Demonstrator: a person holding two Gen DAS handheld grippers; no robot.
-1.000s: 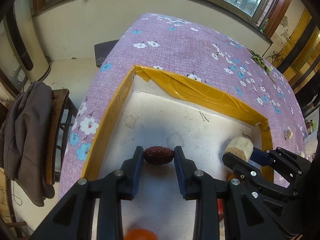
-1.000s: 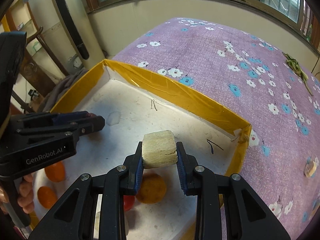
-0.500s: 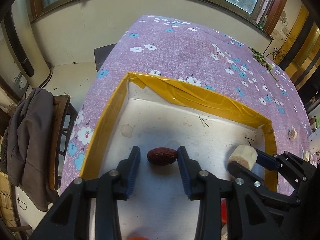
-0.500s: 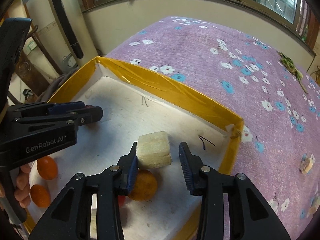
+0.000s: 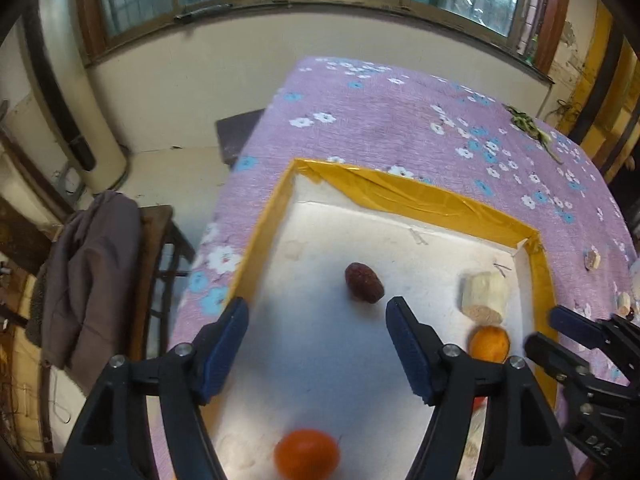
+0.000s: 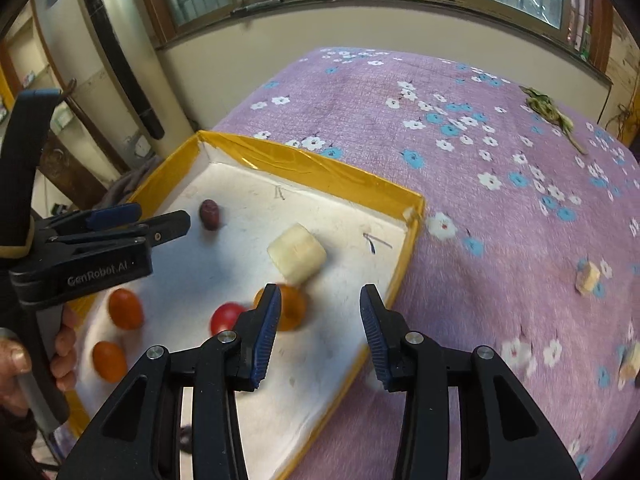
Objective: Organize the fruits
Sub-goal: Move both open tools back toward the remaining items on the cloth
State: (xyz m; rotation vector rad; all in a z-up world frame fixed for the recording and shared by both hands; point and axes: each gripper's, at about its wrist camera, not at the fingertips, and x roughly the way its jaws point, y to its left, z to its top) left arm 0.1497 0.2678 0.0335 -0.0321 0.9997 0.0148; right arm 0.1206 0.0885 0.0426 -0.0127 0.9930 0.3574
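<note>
Both our claws stand apart with nothing between the pads, and both are opening. Our left claw (image 5: 316,344) hangs low in the left wrist view, just below the dark red date (image 5: 364,282), which lies free on the white floor of the yellow-rimmed tray (image 5: 420,196). Our right claw (image 6: 318,334) hovers at the lower centre of the right wrist view, below the pale cut chunk (image 6: 297,254), which also lies loose in the tray and touches an orange fruit (image 6: 289,307).

We judge these two placements done. Also in the tray are a small red fruit (image 6: 226,317) and two more orange ones (image 6: 125,308). On the flowered cloth (image 6: 480,184) at the right edge, pale pieces (image 6: 587,277) lie outside the tray; those look like what is left to gather.
</note>
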